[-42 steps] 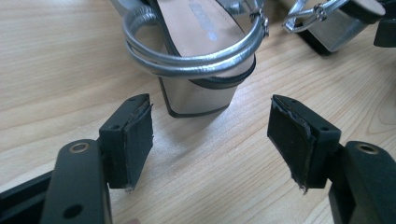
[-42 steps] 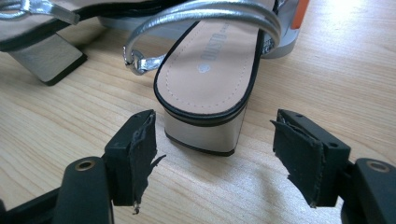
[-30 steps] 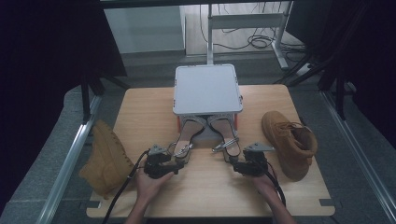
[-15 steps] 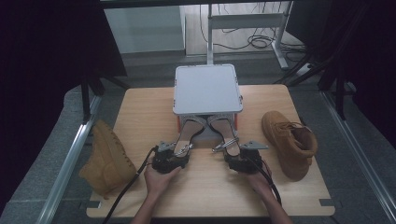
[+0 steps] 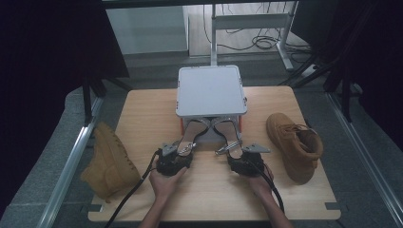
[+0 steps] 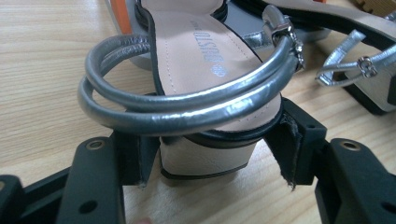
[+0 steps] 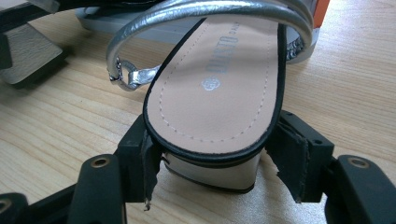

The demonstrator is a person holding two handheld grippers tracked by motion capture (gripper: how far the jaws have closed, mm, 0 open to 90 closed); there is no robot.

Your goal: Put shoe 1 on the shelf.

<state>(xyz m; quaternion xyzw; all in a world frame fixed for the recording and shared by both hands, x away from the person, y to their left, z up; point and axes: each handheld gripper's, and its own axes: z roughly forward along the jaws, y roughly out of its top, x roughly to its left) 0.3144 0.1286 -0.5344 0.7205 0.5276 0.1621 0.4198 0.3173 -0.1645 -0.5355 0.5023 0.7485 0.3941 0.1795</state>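
Note:
Two silver strappy sandals lie side by side in mid-table, toes tucked under a white box [image 5: 211,90]. The left sandal [image 5: 192,135] [image 6: 201,51] has its block heel between the jaws of my left gripper [image 5: 183,152] [image 6: 210,158]. These jaws have just been closing and the pads now press on the heel's sides. The right sandal [image 5: 225,133] [image 7: 219,93] has its heel between the jaws of my right gripper [image 5: 236,153] [image 7: 215,163]. Those jaws too have just been closing and now touch the sole's rim on both sides.
A tan boot [image 5: 107,164] lies over the wooden table's [image 5: 142,109] left edge. A second tan boot [image 5: 294,142] stands at the right. The white box has an orange base. Cables trail from both grippers towards the front edge.
Both hands have crept forward a little, so the jaws now sit around the sandal heels. The sandals, the box and the boots have stayed put.

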